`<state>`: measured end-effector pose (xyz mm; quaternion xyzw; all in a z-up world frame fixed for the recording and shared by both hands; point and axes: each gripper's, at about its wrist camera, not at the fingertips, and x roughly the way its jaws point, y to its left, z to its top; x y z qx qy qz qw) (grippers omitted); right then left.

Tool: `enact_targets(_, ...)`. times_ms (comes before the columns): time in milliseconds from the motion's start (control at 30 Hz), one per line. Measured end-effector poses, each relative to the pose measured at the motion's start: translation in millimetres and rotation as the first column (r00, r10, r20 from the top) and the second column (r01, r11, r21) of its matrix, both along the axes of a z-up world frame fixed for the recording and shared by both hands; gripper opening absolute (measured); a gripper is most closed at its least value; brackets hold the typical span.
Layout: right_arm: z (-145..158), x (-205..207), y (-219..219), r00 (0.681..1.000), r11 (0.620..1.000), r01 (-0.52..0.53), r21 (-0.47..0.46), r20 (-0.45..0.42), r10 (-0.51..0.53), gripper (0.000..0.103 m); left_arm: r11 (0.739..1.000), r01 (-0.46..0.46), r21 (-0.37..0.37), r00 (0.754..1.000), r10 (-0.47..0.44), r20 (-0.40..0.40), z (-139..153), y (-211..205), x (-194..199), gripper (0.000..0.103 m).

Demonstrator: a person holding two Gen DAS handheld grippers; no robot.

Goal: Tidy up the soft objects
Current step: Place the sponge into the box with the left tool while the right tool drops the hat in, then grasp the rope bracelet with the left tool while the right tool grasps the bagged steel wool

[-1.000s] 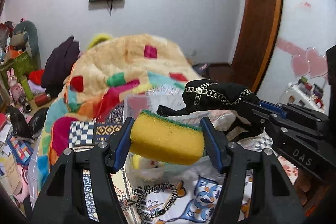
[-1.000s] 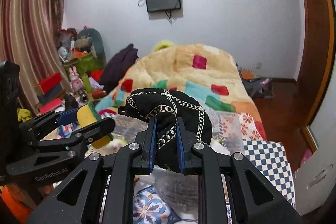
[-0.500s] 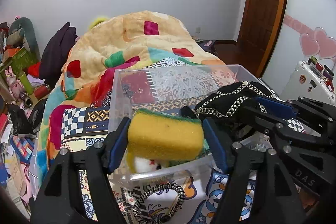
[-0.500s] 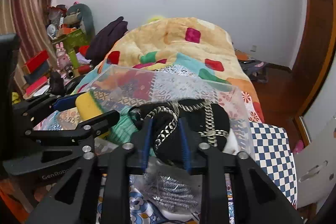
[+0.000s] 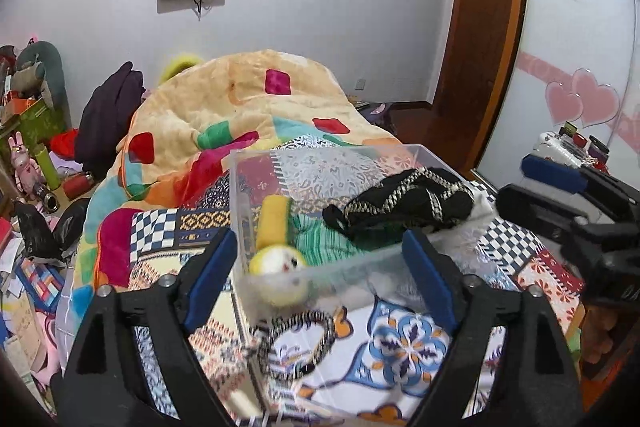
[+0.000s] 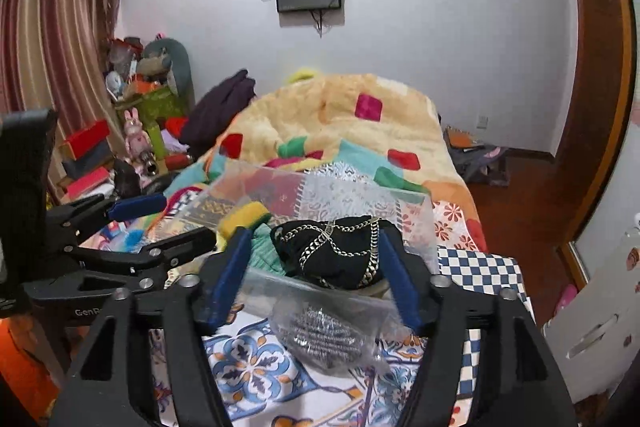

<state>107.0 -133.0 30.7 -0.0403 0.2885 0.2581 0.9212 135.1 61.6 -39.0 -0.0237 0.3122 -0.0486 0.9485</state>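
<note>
**Status: both soft items in the bin, tongs empty**

**Left wrist view.** I read my left tongs (image 5: 316,275) as spread wide apart, with nothing between the blue pads. They sit just in front of the near wall of the clear plastic bin (image 5: 340,267), which rests on the patterned bedspread (image 5: 404,347). Inside the bin, the yellow sponge (image 5: 273,215) stands on edge against the left wall, above a round yellow plush toy (image 5: 276,263). The black chain-trimmed cloth (image 5: 404,201) lies draped on top of the contents toward the right side, over a green striped fabric (image 5: 320,239). A striped hair band (image 5: 296,339) lies on the bedspread just outside the bin, below the tongs. I judge it a likely next item, since it is soft and not yet stowed.

**Right wrist view.** My right tongs (image 6: 316,275) are likewise parted and grip nothing; the black cloth sits beyond them inside the bin. A clear bag holding a metal scourer (image 6: 324,339) lies on the bedspread against the bin's near wall. The bin is placed centrally between both tongs, which I judge lets either side reach it.
</note>
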Motion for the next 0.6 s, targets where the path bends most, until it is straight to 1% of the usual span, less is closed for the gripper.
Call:
enact_targets(67, 0, -7, -6, 1.0, 1.0, 0.004, 0.015, 0.006, -0.004, 0.08, 1.0, 0.006, 0.007, 1.0, -0.006, -0.01, -3, 0, -6, 0.087)
enact_targets(167, -10, -10, -8, 1.0, 1.0, 0.011, -0.006, -0.012, -0.011, 0.081, 1.0, 0.014, 0.024, 0.999, -0.013, -0.046, -14, 2, -15, 0.088)
enact_targets(333, -42, -5, -8, 0.994, 0.999, 0.019, -0.051, -0.107, -0.024, 0.081, 0.999, 0.001, 0.032, 0.993, 0.002, -0.115, -39, 7, -18, 0.088)
enact_targets(433, -59, 1, -9, 0.985, 0.999, 0.011, -0.043, -0.171, -0.018, 0.081, 1.0, -0.007, 0.021, 0.987, 0.01, -0.159, -54, 11, -17, 0.088)
enact_targets(600, -71, 9, -10, 0.973, 0.999, 0.02, -0.029, -0.231, -0.027, 0.081, 1.0, -0.008, 0.003, 0.974, 0.009, -0.225, -72, 15, -11, 0.087)
